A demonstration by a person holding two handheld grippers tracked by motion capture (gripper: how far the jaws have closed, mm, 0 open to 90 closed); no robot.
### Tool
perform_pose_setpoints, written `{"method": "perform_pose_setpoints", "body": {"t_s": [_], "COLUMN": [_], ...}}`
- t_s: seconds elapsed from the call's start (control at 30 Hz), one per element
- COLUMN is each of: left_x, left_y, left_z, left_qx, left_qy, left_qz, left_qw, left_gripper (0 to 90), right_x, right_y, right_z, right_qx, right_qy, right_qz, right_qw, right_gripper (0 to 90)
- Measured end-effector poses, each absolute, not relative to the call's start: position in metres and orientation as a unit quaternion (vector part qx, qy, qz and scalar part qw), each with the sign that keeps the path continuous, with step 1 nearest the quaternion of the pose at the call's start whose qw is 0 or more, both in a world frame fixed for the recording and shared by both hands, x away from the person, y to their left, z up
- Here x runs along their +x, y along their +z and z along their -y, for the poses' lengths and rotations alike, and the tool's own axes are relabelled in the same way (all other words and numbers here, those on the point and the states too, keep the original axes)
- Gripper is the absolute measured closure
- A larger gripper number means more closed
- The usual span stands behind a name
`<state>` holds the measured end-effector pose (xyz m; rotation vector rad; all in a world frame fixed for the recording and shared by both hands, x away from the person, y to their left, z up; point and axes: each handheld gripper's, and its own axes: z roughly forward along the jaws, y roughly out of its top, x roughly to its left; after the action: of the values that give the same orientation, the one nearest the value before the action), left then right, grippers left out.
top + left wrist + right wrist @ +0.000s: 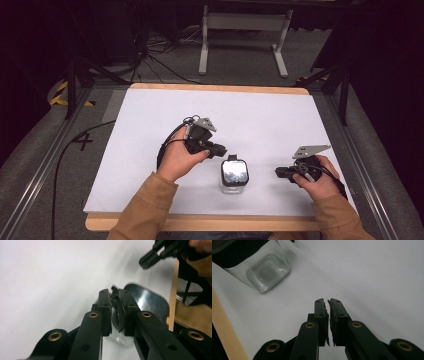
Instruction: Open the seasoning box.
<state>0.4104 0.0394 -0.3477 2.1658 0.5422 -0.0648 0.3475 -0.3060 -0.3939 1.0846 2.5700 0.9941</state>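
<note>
A square clear glass jar (234, 175) with a black lid and shiny top stands near the front middle of the white table (150, 125). My left gripper (222, 150) comes in from the jar's left, its tips at the lid's far left corner. In the left gripper view its jaws (114, 293) are shut, worn pads pressed together, with the shiny lid (150, 301) just beyond them. My right gripper (278, 173) lies to the right of the jar, pointing at it, a short gap away. Its jaws (327, 302) are shut over bare table, with the jar (259, 267) at upper left.
The table's wooden front edge (200, 222) runs close behind the jar. A white metal frame (240, 30) and cables (150, 55) lie on the floor beyond the table. Dark stands flank both sides.
</note>
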Motion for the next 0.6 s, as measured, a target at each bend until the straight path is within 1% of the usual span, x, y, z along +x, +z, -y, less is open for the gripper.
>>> {"method": "perform_pose_setpoints", "body": {"t_s": [0.2, 0.47, 0.6], "left_x": [0.411, 0.413, 0.414], "left_y": [-0.351, -0.360, -0.364], "left_z": [-0.026, -0.014, -0.014], "left_qx": [0.857, 0.864, 0.867], "left_qy": [-0.011, -0.010, -0.010], "left_qz": [-0.220, -0.217, -0.223], "left_qw": [0.466, 0.454, 0.445], "left_gripper": [81.6, 84.2, 85.2], "right_x": [0.344, 0.342, 0.343], "right_y": [-0.394, -0.395, -0.395], "right_z": [0.309, 0.310, 0.308], "right_qx": [0.369, 0.370, 0.365], "right_qy": [0.334, 0.336, 0.335], "right_qz": [-0.862, -0.861, -0.864], "right_qw": [0.093, 0.091, 0.092], "right_gripper": [84.7, 84.1, 83.9]}}
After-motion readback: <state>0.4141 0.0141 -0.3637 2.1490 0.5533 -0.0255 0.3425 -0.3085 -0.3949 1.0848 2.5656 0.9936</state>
